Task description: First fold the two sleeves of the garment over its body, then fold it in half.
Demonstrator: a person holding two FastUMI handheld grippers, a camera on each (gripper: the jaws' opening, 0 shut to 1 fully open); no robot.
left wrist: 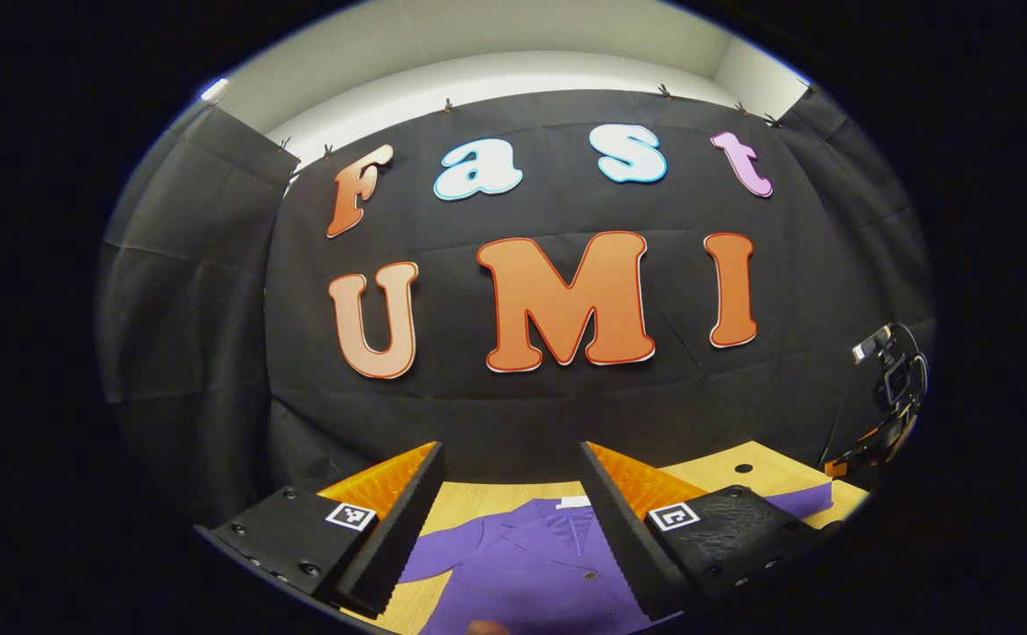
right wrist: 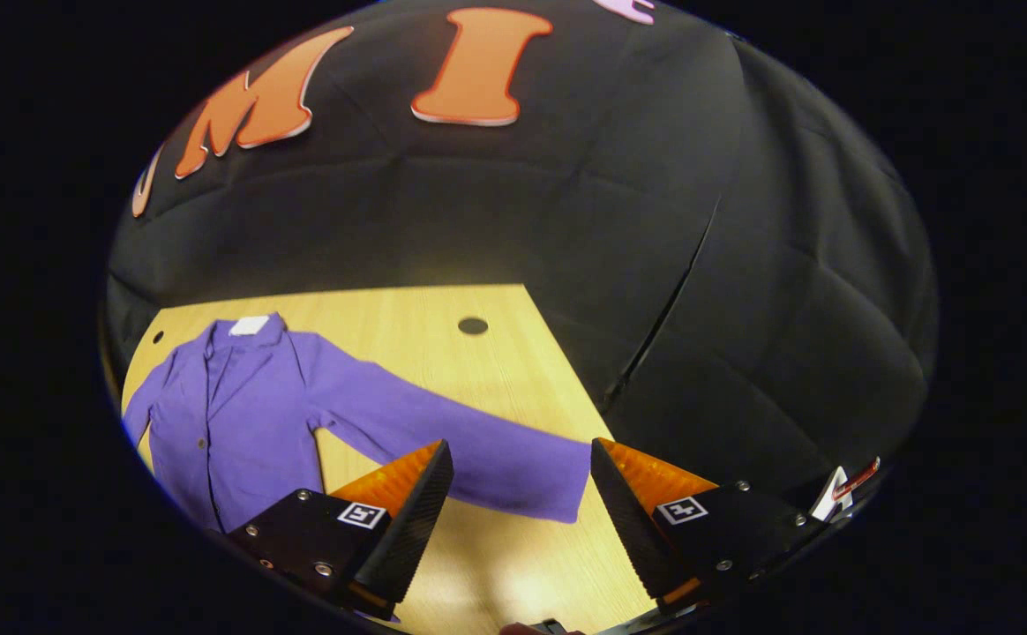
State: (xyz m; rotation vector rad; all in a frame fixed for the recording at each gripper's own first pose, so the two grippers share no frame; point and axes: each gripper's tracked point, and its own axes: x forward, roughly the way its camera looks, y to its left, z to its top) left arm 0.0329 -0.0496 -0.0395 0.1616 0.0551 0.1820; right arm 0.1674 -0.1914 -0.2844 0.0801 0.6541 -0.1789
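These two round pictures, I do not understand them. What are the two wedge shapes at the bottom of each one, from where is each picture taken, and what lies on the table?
There is no robot here. A person holds a two-finger gripper in each hand, and a small fisheye camera rides on each gripper, looking forward along its fingers. The wedges are those fingers.

The left gripper view comes from the left gripper. Its fingers stand apart and hold nothing. Between them you see the collar area of a purple garment on a wooden table.

The right gripper view comes from the right gripper, also open and holding nothing. It shows more: the garment lies flat, front up, with one long sleeve stretched out toward this gripper. The sleeve's cuff lies just beyond the fingertips.

Neither sleeve looks folded yet, so the folding seems not begun.
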